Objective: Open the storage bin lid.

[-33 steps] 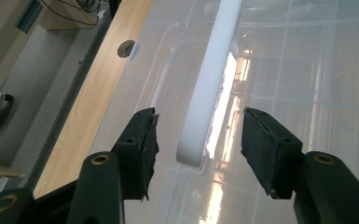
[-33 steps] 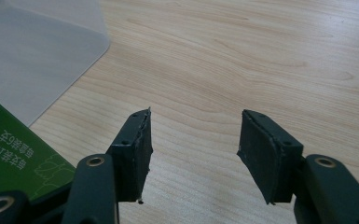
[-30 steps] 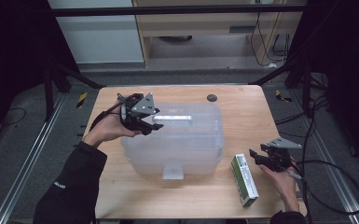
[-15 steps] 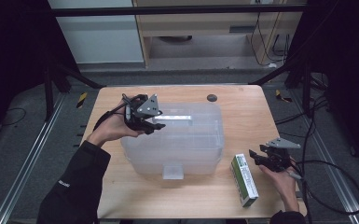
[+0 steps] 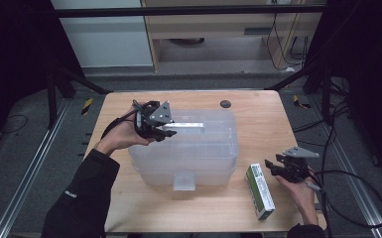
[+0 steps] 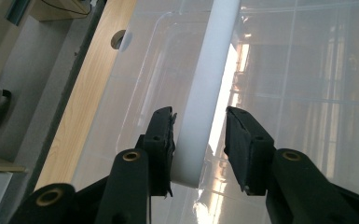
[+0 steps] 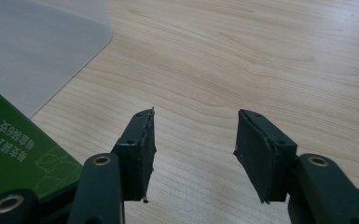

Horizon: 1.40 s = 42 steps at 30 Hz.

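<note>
Two claws: my left claw (image 6: pixel 199 135) has been closing around the white handle (image 6: pixel 205 88), one gap remaining; right claw (image 7: pixel 196 154) waits open, empty.

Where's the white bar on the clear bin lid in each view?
High view: the white bar lies on the clear bin at the lid's far left part, at the left hand-held gripper.
Left gripper view: centre, running top to bottom between the jaws, which have just been closing.
Right gripper view: not in it.
Shared landmark: the wooden table.
</note>
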Tool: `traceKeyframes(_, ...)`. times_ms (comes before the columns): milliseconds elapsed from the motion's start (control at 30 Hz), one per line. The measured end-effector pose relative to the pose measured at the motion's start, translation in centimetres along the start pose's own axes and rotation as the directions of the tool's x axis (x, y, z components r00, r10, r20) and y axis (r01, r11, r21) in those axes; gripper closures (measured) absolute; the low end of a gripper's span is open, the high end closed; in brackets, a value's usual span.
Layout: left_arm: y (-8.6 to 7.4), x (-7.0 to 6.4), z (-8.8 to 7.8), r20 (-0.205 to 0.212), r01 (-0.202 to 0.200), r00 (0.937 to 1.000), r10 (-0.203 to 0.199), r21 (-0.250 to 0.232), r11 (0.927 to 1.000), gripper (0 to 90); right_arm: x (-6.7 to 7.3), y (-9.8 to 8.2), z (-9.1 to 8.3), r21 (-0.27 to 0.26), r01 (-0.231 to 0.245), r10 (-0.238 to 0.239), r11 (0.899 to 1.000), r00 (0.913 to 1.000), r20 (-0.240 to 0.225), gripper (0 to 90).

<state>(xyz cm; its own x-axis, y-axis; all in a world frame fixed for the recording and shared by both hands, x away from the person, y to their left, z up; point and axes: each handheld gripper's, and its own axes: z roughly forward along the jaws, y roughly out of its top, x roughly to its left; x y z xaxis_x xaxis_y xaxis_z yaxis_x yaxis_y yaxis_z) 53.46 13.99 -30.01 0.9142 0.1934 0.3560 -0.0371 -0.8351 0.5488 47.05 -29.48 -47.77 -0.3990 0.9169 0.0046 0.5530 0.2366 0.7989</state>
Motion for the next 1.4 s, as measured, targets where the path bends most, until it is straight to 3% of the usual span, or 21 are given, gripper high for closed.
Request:
traceKeyframes(700, 1.1, -0.5, 0.4, -0.064, -0.055, 0.9962, 0.059, 0.051, 0.9972, 67.7, 0.0, 0.0, 0.1, 0.009, -0.002, 0.002, 1.000, 1.0000, -0.008, 48.6)
traceKeyframes(867, 1.4, -0.6, 0.6, -0.075, -0.085, 0.9929, 0.092, 0.087, 0.9925, 68.1, 0.0, 0.0, 0.1, 0.011, -0.004, 0.004, 1.000, 0.9999, -0.010, 48.8)
traceKeyframes(1400, 1.7, -0.8, 0.7, -0.102, -0.116, 0.9868, 0.126, 0.107, 0.9875, 71.5, 0.0, 0.0, 0.0, 0.011, -0.005, 0.005, 1.000, 0.9998, -0.018, 51.3)
